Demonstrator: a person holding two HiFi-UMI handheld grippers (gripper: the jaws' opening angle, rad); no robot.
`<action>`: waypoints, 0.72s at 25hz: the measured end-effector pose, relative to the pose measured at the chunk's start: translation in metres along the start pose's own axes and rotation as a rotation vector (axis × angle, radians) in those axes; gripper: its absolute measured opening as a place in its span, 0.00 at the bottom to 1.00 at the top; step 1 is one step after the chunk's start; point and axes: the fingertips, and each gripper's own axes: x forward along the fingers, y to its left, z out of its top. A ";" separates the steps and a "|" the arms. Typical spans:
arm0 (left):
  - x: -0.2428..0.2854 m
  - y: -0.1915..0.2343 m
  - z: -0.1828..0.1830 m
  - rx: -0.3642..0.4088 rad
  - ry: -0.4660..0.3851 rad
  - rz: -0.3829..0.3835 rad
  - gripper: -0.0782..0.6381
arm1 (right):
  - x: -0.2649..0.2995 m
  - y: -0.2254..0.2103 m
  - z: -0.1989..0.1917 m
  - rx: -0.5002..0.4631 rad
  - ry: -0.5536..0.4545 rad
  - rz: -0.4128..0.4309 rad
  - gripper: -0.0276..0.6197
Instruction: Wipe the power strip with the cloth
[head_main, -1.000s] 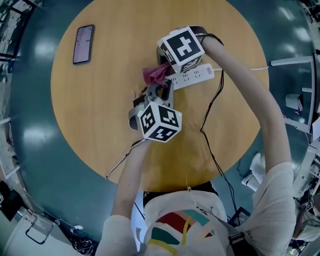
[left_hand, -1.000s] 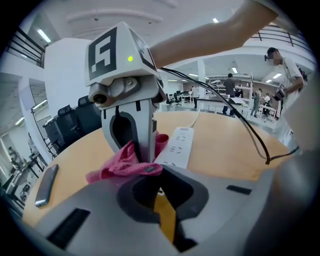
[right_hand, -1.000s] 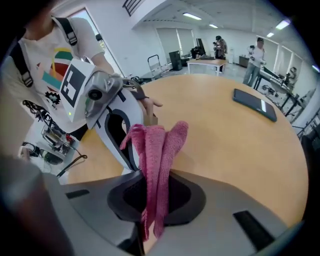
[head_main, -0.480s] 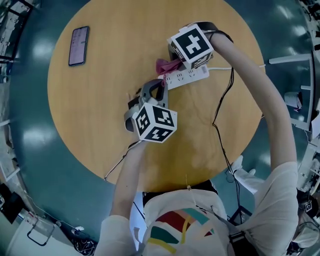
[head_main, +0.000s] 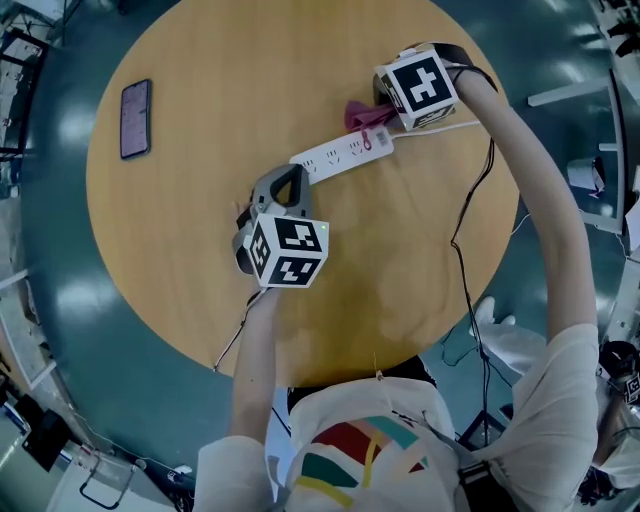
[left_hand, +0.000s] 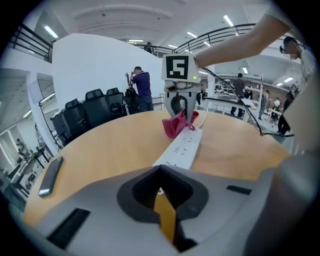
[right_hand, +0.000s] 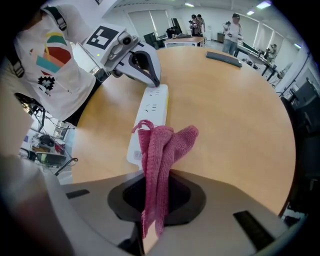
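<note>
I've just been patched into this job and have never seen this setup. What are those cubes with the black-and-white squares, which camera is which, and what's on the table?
No robot arm here: a person works two handheld grippers, each with two fingers, and each marker cube is part of its gripper. The top-down picture comes from a camera on the person's head. The other two come from cameras that ride on the grippers and look forward along them. On the round wooden table lie a white power strip and, far left, a phone. The right gripper is shut on a pink cloth that drapes onto the strip's far end. The left gripper is shut and empty, its tip at the strip's near end.
</note>
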 end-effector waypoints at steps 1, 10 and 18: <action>0.000 -0.002 0.002 0.002 0.003 0.004 0.17 | -0.003 -0.002 -0.005 0.046 -0.026 -0.033 0.10; -0.002 -0.009 0.003 0.045 0.026 -0.004 0.17 | -0.053 -0.013 -0.039 1.205 -0.620 -0.266 0.10; -0.004 -0.010 0.002 0.063 0.040 0.001 0.17 | -0.021 0.014 -0.023 1.415 -0.676 -0.171 0.10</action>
